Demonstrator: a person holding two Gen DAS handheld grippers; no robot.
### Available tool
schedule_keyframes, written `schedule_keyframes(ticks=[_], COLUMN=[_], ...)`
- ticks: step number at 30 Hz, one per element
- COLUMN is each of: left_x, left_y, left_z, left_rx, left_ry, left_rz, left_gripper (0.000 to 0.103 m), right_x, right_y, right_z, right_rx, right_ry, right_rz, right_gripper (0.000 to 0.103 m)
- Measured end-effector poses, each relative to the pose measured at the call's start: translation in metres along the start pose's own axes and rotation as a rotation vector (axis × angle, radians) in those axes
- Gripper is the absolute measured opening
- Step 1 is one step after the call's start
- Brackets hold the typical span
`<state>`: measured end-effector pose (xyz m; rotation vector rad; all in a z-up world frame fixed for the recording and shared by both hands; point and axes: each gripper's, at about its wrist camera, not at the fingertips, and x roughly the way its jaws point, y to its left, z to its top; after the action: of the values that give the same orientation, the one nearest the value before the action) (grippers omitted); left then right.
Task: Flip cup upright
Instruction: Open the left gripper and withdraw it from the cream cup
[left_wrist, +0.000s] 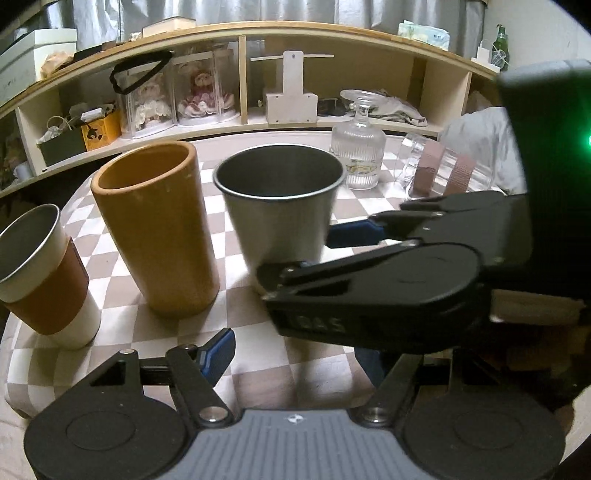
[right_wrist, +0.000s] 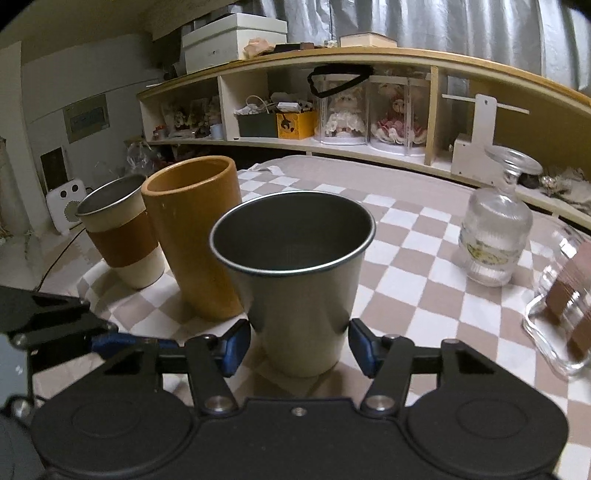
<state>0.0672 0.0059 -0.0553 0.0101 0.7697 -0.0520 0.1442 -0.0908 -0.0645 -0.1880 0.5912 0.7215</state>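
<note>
A steel cup (right_wrist: 295, 273) stands upright on the checkered tablecloth (right_wrist: 417, 273), mouth up. My right gripper (right_wrist: 297, 347) is open, its blue pads (right_wrist: 364, 347) on either side of the cup's base with small gaps. In the left wrist view the steel cup (left_wrist: 280, 214) shows with the right gripper (left_wrist: 354, 236) around it from the right. My left gripper (left_wrist: 295, 354) is open and empty in front of the cups; only its left blue pad (left_wrist: 218, 352) shows, the right one is hidden behind the other tool.
An orange tumbler (right_wrist: 195, 236) and a white cup with a brown sleeve (right_wrist: 122, 236) stand upright left of the steel cup. A glass decanter (right_wrist: 495, 236) and a glass lying on its side (right_wrist: 565, 302) sit at the right. A wooden shelf (right_wrist: 369, 147) runs behind the table.
</note>
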Motion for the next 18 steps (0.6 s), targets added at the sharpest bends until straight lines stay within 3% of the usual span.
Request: schedule_keyframes(ticks=[8,12,18], left_x=[-0.004,-0.014,-0.037], left_y=[0.002,0.002,0.007], left_z=[0.001,0.003,-0.002], left_rx=[-0.005,-0.005,-0.062], left_ry=[-0.029,-0.068,-0.140], left_rz=[0.019,0.014,0.006], left_gripper=[0.072,0.072,0.072], right_x=[0.009,-0.004,-0.047], right_y=[0.002,-0.004,-0.016], right_z=[0.004,0.005,0.008], right_rx=[-0.006,0.027,0.065], right_ry=[-0.001,-0.003,-0.055], right_rz=[0.003,-0.008,-0.044], right_gripper=[0.059,0.071,0.077])
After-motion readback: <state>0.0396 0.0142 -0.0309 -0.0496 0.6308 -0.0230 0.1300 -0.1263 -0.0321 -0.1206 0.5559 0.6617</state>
